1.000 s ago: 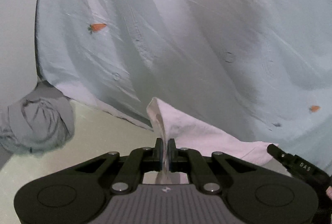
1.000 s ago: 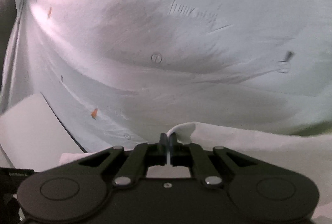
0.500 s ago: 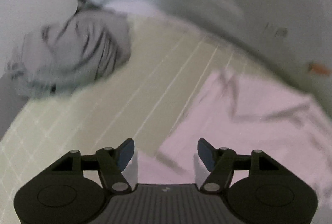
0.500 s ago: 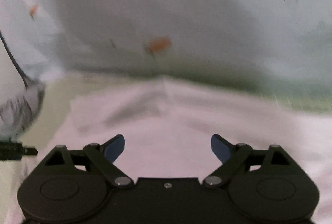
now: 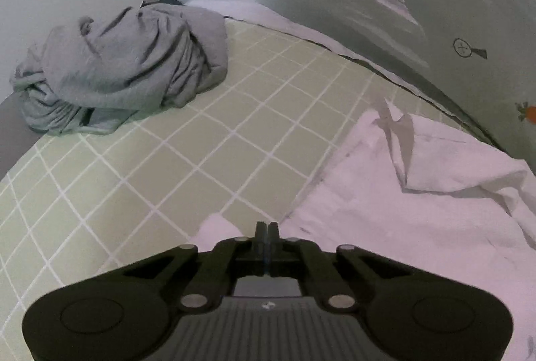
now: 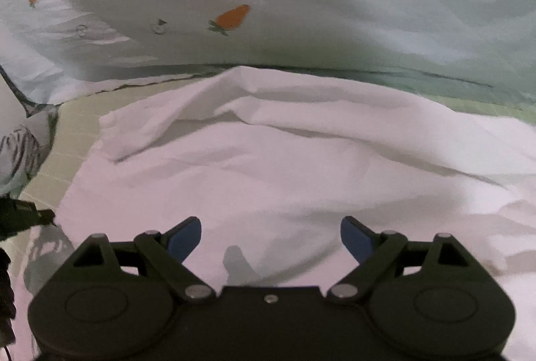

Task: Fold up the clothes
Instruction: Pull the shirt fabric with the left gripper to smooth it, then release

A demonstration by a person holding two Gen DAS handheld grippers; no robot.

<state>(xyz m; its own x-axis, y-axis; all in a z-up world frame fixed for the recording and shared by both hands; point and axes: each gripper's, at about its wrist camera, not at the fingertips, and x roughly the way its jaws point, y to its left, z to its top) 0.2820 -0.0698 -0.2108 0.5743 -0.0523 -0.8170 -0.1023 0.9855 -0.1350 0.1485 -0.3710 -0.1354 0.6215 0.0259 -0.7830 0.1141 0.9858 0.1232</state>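
Observation:
A white garment (image 5: pixel 418 227) lies spread and creased on the green checked bedsheet (image 5: pixel 207 160). My left gripper (image 5: pixel 267 228) is shut at the garment's near left edge. The cloth bunches up against its fingertips, pinched there. In the right wrist view the same white garment (image 6: pixel 284 166) fills the middle. My right gripper (image 6: pixel 270 235) hovers low over it with its jaws wide open and nothing between the blue pads (image 6: pixel 186 237). The left gripper's dark body (image 6: pixel 20 217) shows at the left edge of that view.
A crumpled grey garment (image 5: pixel 127 66) sits in a heap at the far left of the sheet. A pale blue quilt with carrot prints (image 6: pixel 231 17) rises behind the white garment. A bare strip of checked sheet lies between the two garments.
Both grippers let go of the lifted white garment and dropped toward the bed, where it now lies flat. The left gripper opened, then shut again at the cloth's edge. The right one stays open.

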